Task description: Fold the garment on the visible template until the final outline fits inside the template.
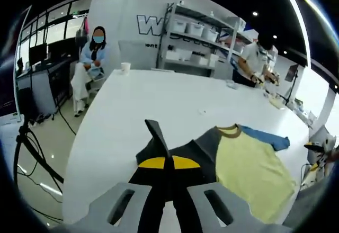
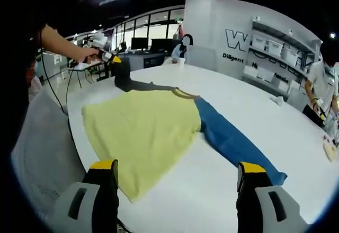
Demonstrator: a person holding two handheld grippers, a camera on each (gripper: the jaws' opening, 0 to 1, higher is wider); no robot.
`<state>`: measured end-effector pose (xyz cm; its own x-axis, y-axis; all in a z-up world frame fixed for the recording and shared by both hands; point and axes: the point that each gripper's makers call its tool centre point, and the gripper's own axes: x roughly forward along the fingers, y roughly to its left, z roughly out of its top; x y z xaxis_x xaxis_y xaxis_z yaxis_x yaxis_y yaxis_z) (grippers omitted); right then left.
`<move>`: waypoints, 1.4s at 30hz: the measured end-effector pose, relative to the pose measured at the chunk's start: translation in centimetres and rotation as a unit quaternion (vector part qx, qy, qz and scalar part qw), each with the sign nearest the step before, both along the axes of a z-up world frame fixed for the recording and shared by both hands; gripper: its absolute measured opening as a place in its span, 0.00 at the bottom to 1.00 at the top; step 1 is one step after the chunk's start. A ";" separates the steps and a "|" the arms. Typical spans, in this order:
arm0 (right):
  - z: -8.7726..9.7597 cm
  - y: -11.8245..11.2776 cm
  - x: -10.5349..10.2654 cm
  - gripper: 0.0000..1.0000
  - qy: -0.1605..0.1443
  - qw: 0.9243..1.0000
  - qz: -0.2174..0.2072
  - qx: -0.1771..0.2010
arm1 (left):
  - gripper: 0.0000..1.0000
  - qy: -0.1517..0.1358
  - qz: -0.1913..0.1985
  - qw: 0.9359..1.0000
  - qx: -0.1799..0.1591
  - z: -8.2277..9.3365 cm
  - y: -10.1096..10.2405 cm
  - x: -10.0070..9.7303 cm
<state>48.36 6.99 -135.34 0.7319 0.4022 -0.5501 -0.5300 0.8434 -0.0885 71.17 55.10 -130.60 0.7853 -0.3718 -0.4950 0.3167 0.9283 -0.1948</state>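
A long-sleeved shirt lies spread on the white table (image 1: 159, 100): yellow body (image 2: 143, 130), tan collar (image 2: 184, 92), blue sleeve (image 2: 235, 143), dark grey sleeve (image 2: 136, 85). My left gripper (image 1: 168, 162) is shut on the dark grey sleeve (image 1: 204, 144), with a fold of it sticking up between the yellow-tipped jaws. From the right gripper view, a hand holds that left gripper (image 2: 113, 60) at the sleeve's far end. My right gripper (image 2: 176, 167) stands wide open just above the yellow hem, touching nothing.
A paper cup (image 1: 125, 67) stands at the table's far edge. One person sits beyond it (image 1: 95, 53), and another stands working at the far right (image 1: 254, 61). Shelves with bins (image 1: 198, 37) line the back wall. A pale speckled cloth (image 2: 42, 153) hangs by the near table edge.
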 end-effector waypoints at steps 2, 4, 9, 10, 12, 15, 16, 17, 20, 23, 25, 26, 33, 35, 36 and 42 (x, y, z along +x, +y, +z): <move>0.0 -0.1 -0.1 0.92 0.000 1.000 -0.001 0.001 | 0.00 -0.001 -0.005 1.000 -0.005 0.4 -0.6 -0.2; -0.1 -0.1 -0.2 0.92 0.000 1.000 -0.001 0.002 | 0.00 -0.001 -0.011 1.000 -0.016 0.7 -1.3 -0.3; -0.2 -0.1 -0.5 0.92 -0.001 1.000 0.000 0.006 | 0.00 -0.002 -0.032 0.999 -0.026 1.1 -2.9 -0.6; -0.2 -0.1 -0.5 0.92 -0.001 1.000 0.000 0.006 | 0.00 -0.001 -0.035 0.999 -0.029 1.1 -3.2 -0.7; -0.2 -0.1 -0.6 0.92 -0.001 1.000 0.000 0.006 | 0.00 0.002 -0.042 0.999 -0.032 1.0 -3.7 -0.7; -0.2 -0.2 -0.6 0.92 -0.003 1.000 0.000 0.005 | 0.00 0.003 -0.054 0.998 -0.040 1.2 -4.7 -0.9; -0.2 -0.2 -0.6 0.92 -0.004 1.000 0.000 0.005 | 0.00 0.003 -0.056 0.997 -0.043 1.4 -5.0 -1.0; -0.1 -0.1 -0.6 0.92 -0.004 1.000 0.000 0.006 | 0.00 0.003 -0.059 0.997 -0.048 1.6 -5.4 -1.0; 0.0 -0.1 -0.5 0.92 -0.005 1.000 0.000 0.006 | 0.00 0.001 -0.066 0.996 -0.054 2.0 -6.3 -1.2; 0.0 -0.1 -0.5 0.92 -0.008 1.000 0.002 0.006 | 0.00 -0.001 -0.074 0.996 -0.056 2.3 -7.3 -1.4; 0.1 0.0 -0.5 0.92 -0.008 1.000 0.002 0.007 | 0.00 -0.004 -0.083 0.995 -0.055 2.4 -8.0 -1.6; 0.1 0.0 -0.5 0.92 -0.008 1.000 0.003 0.008 | 0.00 -0.004 -0.086 0.995 -0.057 2.4 -8.3 -1.6; 0.1 0.4 -0.8 0.93 -0.007 1.000 0.010 0.012 | 0.01 -0.007 -0.121 0.992 -0.047 2.4 -10.5 -2.8; 0.0 0.6 -0.9 0.93 -0.007 1.000 0.013 0.011 | 0.01 -0.007 -0.126 0.991 -0.048 2.5 -11.0 -3.0; 0.0 0.6 -0.9 0.93 -0.007 1.000 0.015 0.011 | 0.01 -0.008 -0.130 0.990 -0.049 2.5 -11.4 -3.0; 0.1 1.0 -0.9 0.93 -0.011 1.000 0.019 0.010 | 0.01 -0.011 -0.147 0.987 -0.063 3.0 -13.4 -3.6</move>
<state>47.45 7.96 -135.20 0.7278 0.4403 -0.5258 -0.5591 0.8249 -0.0832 67.59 41.69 -127.56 0.6453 -0.6419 -0.4143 0.5738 0.7652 -0.2918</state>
